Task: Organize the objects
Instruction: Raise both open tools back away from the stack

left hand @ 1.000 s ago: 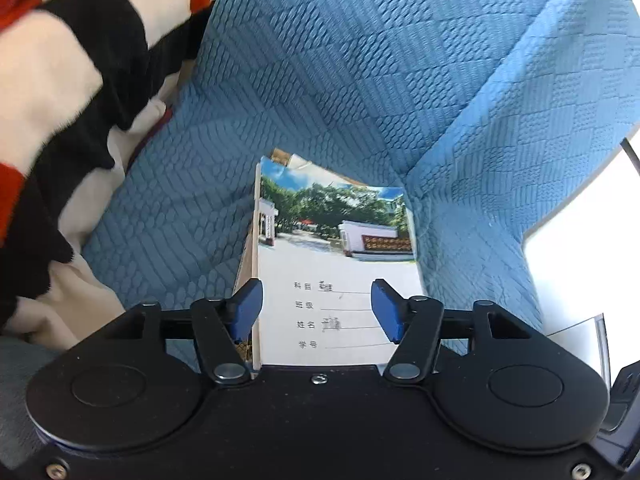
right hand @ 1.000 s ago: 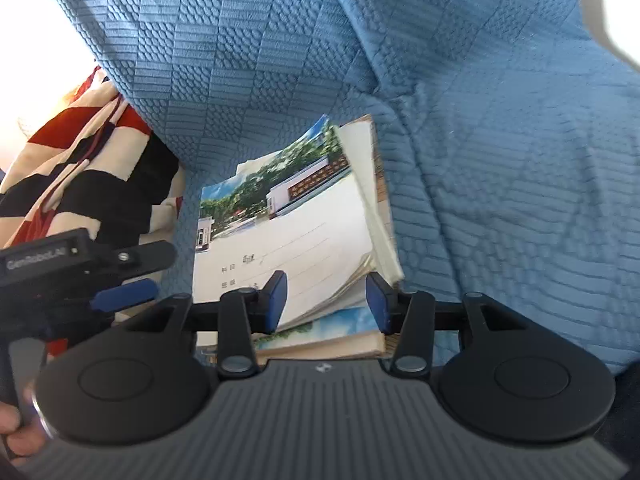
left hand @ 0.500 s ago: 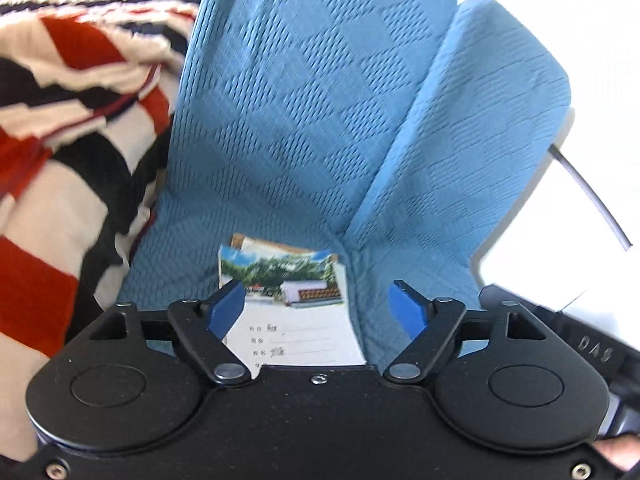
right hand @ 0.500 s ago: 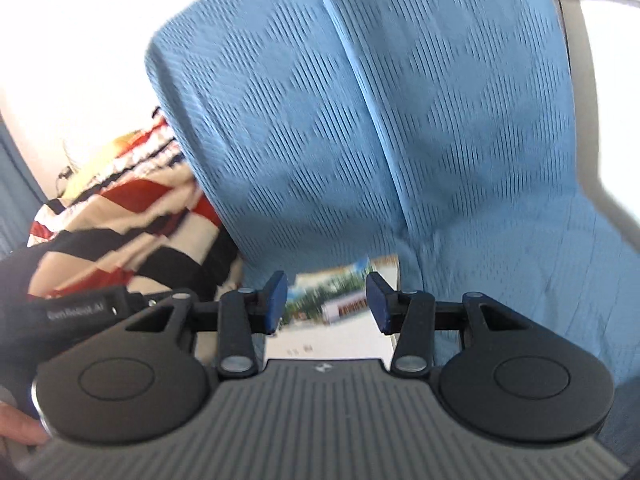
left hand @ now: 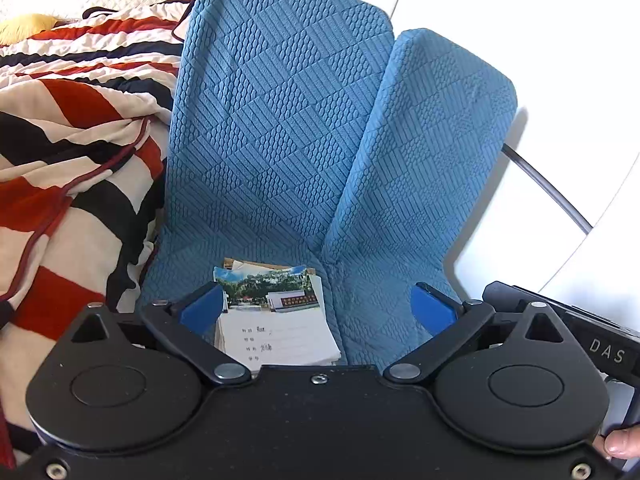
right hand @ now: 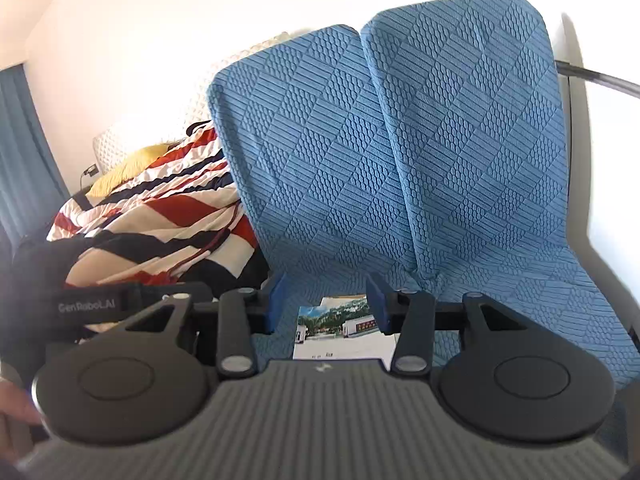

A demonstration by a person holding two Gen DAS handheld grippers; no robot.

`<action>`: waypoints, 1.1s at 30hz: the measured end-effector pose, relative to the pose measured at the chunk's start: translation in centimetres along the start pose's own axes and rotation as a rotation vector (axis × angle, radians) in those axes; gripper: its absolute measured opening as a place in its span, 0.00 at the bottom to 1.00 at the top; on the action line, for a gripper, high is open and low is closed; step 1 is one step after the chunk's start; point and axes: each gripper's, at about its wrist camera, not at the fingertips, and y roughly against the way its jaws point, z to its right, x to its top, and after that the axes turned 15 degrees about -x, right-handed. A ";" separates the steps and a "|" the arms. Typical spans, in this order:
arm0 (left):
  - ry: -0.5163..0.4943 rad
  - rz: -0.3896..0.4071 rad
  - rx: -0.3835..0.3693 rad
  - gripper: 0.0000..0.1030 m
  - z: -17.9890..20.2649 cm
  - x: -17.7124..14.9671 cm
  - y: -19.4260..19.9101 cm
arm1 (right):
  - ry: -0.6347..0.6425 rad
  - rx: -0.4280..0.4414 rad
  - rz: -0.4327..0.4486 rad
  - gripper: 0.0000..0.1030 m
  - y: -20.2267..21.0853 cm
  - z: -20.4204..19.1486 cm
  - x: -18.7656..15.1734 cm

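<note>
- Blue quilted sofa (left hand: pixel 280 128), textured in squares of ribs and dots, filling both views; two upright back cushions meeting at a seam, seat spreading below.
- Striped blanket (left hand: pixel 68 152) in red, black and cream, heaped at the sofa's left end, pressed against the left back cushion; yellow cloth (right hand: pixel 120 168) and a white quilted pillow (right hand: pixel 120 140) behind it in the right wrist view.
- White wall behind the sofa, crossed by a dark cable (left hand: pixel 548 188) at right; blue curtain (right hand: pixel 20 152) at far left in the right wrist view.
- Left gripper (left hand: pixel 316 308) raised above the seat, tilted downward, blue pads far apart and jaws opening, nothing clamped between them; notebooks seen in the gap but lying well below, untouched.
- Right gripper (right hand: pixel 324 304) likewise above the seat, jaws partly apart, gripping nothing; a fingertip of the holding hand (left hand: pixel 622 442) visible at the lower right corner of the left wrist view.
- Stack of notebooks (left hand: pixel 276 320) lying flat on the seat, just beside the seam between the cushions, close to the backrest; top cover showing a photo of trees and a building over a white panel with handwritten lines, edges of lower books peeking out behind.
</note>
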 end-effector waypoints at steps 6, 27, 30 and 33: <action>-0.016 -0.009 0.007 0.99 0.5 -2.1 1.6 | 0.026 -0.030 -0.001 0.46 1.8 -0.3 -1.8; -0.047 -0.085 0.062 0.99 1.0 -6.5 0.4 | 0.063 -0.151 -0.039 0.94 2.0 1.2 -6.3; -0.043 -0.091 0.072 0.99 1.0 -6.5 0.2 | 0.066 -0.167 -0.058 1.00 1.5 1.5 -6.3; -0.043 -0.092 0.080 0.99 1.0 -6.5 -0.1 | 0.060 -0.163 -0.070 1.00 1.1 1.8 -6.4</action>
